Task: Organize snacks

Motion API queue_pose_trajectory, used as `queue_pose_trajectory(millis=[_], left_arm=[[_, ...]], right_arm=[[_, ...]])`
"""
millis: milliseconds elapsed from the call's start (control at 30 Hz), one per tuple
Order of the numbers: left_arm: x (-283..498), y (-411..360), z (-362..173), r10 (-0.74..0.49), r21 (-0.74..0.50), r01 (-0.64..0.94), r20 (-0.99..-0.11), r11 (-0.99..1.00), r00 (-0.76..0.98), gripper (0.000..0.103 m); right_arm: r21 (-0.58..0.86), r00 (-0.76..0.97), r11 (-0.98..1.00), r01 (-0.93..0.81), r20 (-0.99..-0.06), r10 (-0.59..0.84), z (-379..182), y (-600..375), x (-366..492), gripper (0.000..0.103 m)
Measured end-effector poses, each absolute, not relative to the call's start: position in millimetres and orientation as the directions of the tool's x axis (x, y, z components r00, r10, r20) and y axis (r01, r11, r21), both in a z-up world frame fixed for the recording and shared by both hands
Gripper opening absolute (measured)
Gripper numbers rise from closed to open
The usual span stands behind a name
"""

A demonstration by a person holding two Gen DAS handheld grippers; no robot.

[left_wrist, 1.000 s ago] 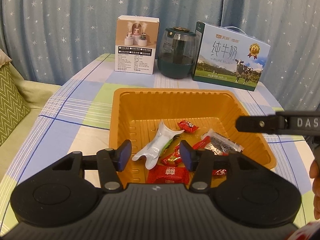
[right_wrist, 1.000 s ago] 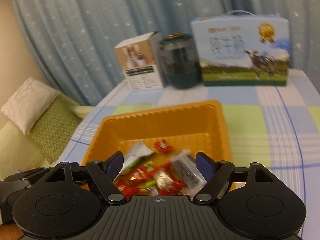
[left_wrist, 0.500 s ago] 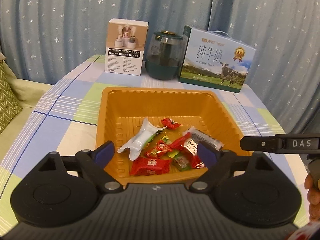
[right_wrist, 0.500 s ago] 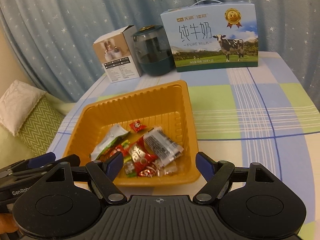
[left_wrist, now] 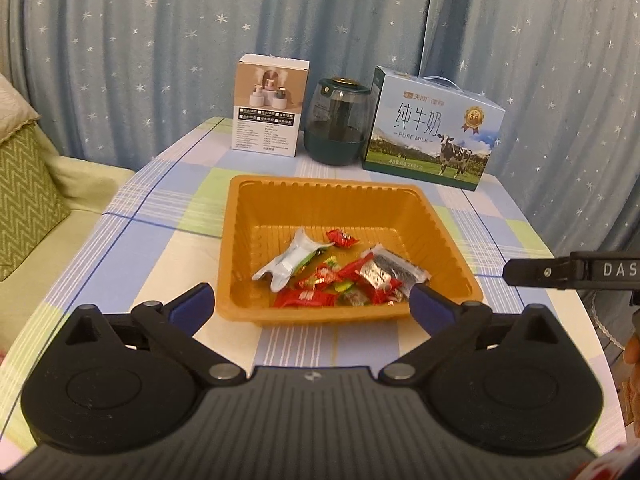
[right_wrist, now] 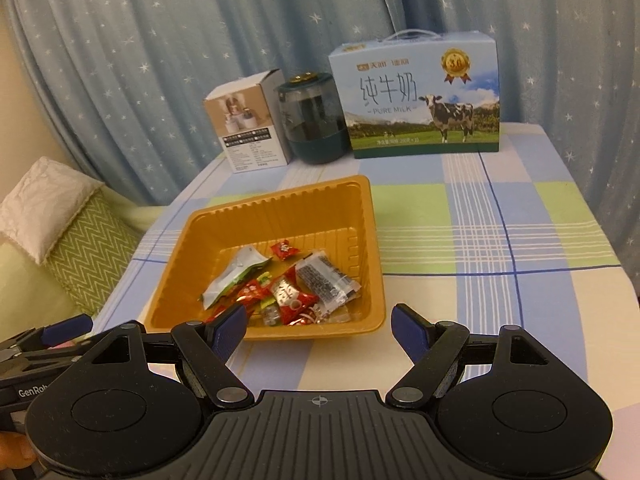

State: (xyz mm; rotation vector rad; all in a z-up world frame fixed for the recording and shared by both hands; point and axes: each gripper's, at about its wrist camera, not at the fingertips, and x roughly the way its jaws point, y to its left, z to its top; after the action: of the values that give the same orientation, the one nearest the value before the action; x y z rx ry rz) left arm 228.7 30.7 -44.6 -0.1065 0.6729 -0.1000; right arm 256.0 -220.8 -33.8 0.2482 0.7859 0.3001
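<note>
1. Left wrist view: The left gripper (left_wrist: 312,307) fills the lower frame, its blue-tipped fingers (left_wrist: 191,307) spread wide and holding nothing, one at each near corner of the orange tray (left_wrist: 256,216) at mid-frame on the checked counter (left_wrist: 160,236). A pile of wrapped snacks (left_wrist: 340,272) lies in the tray's near half: a white pouch (left_wrist: 294,258), red candies and a clear packet. Along the counter's far edge stand a white box (left_wrist: 267,106), a dark green jar (left_wrist: 337,122) and a milk carton (left_wrist: 434,122), backed by a starred blue curtain (left_wrist: 160,40). Part of the right gripper (left_wrist: 572,270) enters at the right edge.

2. Right wrist view: The right gripper (right_wrist: 318,326) sits low in the frame, fingers (right_wrist: 410,328) parted and empty. The orange tray (right_wrist: 366,216) lies left of centre with the snacks (right_wrist: 280,284) heaped inside; the right finger shows over bare counter (right_wrist: 500,240) beside the tray. A green cushion (right_wrist: 88,240) rests at the left edge.
</note>
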Motion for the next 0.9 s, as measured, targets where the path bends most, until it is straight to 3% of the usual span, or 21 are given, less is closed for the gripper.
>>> queue_pose_trajectory(millis=[900], left_arm=[[57,11,33,-0.041,-0.068,-0.002,-0.613,0.998,0.789,0.103]], right_arm=[[0.265,0.711,0.941,-0.210,-0.619,0.333,26,-228,81,0.079]])
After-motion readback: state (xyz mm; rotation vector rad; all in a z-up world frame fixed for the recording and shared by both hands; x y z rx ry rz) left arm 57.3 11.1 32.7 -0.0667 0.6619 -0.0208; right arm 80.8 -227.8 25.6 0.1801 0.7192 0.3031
